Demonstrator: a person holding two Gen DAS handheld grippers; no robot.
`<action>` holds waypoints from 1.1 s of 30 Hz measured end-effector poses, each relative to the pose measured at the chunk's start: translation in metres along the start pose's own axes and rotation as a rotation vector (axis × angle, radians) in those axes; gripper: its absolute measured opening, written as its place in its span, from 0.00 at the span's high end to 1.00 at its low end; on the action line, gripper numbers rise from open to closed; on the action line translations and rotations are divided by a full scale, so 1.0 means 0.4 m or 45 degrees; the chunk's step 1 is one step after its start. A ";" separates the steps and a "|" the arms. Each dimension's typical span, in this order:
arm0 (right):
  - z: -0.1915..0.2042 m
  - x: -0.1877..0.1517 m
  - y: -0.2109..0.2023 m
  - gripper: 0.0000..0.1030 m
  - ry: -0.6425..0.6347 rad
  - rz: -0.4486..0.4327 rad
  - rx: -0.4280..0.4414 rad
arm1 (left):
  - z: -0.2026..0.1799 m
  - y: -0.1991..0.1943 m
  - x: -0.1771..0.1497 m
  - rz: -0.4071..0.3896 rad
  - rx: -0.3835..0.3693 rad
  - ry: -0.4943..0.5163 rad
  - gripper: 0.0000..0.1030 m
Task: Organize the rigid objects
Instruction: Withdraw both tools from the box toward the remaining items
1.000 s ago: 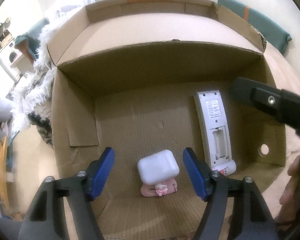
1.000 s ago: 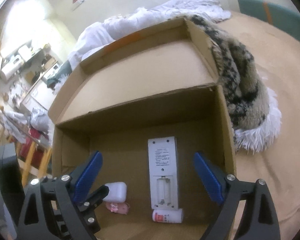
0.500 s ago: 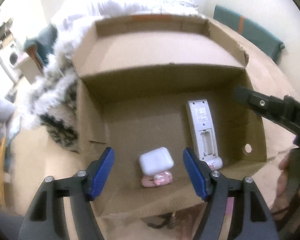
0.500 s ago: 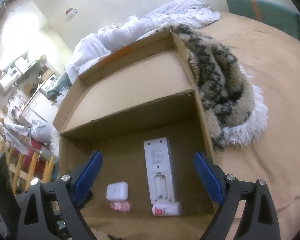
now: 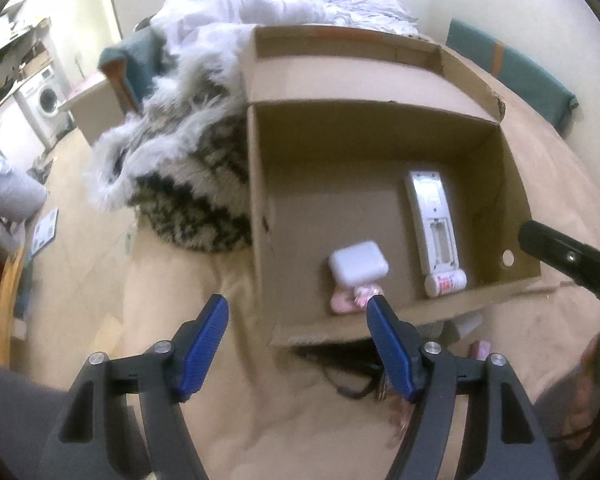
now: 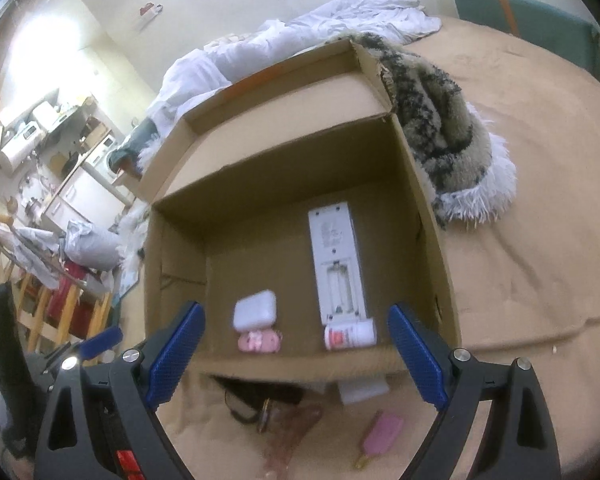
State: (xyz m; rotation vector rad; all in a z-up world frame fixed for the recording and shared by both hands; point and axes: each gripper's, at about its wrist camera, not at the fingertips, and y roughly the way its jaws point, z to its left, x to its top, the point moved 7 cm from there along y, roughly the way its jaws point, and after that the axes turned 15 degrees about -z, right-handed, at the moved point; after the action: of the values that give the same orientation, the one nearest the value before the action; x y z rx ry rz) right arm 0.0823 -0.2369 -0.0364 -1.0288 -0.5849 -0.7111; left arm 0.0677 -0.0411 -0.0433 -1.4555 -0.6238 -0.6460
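Observation:
An open cardboard box lies on a tan bedspread. Inside it are a white remote, back side up with its battery bay uncovered, a white earbud case, a pink figure and a small white bottle with a red label. My left gripper hangs open and empty over the box's near left corner. Just before the near wall, my right gripper is open and empty too. Outside the box lie a pink ice-lolly toy, a dark cord with keys and a white block.
A furry black-and-white blanket drapes beside the box, and white bedding is piled behind it. A green headboard stands at the far right. Shelves, a washing machine and clutter fill the room at left.
Both grippers have pulled back and up out of the box, so its near wall and the items lying in front of it have come into view. Jaws unchanged, nothing taken.

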 end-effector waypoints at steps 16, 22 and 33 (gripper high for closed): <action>-0.011 -0.092 -0.043 0.05 0.061 0.077 -0.054 | 0.102 -0.010 -0.098 0.123 0.036 -0.139 0.33; -0.047 -0.141 0.006 0.05 0.054 0.213 -0.169 | 0.157 0.018 -0.119 0.174 0.068 -0.255 0.33; -0.065 -0.156 0.018 0.05 0.151 0.281 -0.142 | -0.027 0.105 -0.205 0.401 -0.199 0.078 0.33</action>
State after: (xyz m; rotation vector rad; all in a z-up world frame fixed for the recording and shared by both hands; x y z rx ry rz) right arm 0.0506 -0.2426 -0.0962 -1.1268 -0.3257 -0.6099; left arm 0.0419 -0.0496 -0.1318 -1.6308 -0.2915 -0.4968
